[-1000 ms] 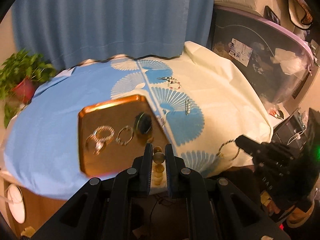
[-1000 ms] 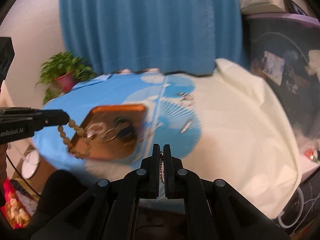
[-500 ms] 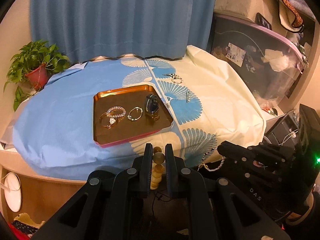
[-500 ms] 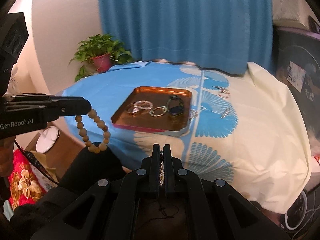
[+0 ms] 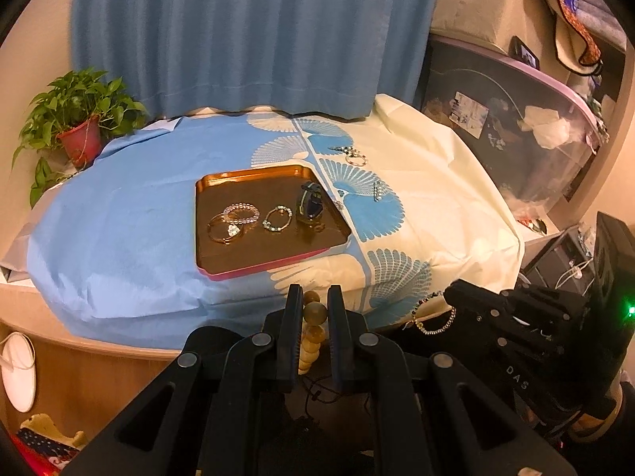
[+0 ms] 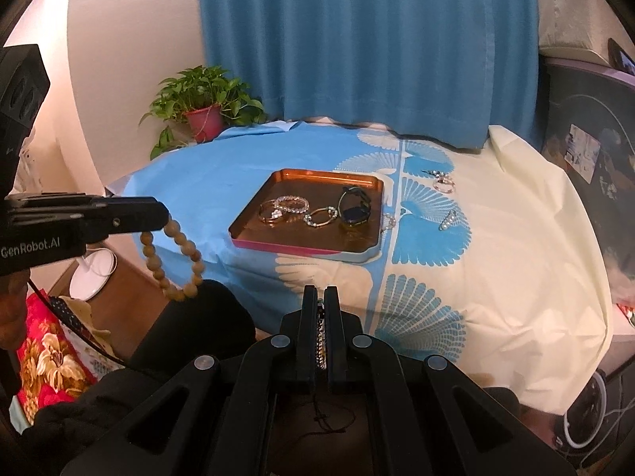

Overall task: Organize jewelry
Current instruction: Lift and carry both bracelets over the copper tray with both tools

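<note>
"GenRobot.AI" on left claw; "DAS" on right claw

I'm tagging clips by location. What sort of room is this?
Probably a lived-in home room, maybe a bedroom: a blue curtain, a potted plant, and stacked storage bins beside the cloth-covered table.

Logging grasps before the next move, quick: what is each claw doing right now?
Left claw: shut on the tan wooden bead bracelet.
Right claw: shut on the thin metal chain bracelet.
</note>
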Tool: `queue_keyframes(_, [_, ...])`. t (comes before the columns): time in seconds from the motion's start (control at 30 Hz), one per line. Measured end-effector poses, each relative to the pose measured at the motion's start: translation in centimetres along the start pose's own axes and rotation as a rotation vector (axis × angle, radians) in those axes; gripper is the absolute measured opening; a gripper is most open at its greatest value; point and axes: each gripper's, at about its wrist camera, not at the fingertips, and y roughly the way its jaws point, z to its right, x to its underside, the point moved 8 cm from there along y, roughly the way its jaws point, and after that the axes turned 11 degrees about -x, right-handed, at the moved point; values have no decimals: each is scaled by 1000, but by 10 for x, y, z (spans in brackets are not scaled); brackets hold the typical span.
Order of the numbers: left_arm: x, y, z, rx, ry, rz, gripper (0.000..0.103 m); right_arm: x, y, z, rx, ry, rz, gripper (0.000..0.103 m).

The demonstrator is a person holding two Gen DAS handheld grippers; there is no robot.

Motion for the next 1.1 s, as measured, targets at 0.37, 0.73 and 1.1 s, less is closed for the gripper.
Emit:
queue_keyframes(0.37, [-7, 9, -17, -9, -26, 1, 10, -3, 13, 2, 1, -2, -24, 3])
queue_keyframes(0.73, [-22, 29, -34, -4, -54, -10, 10, -9, 33, 8, 8, 1, -47, 3])
queue_keyframes(1.1, [-49, 53, -41, 9, -58, -7, 10, -29, 60, 14, 13, 1, -52, 3])
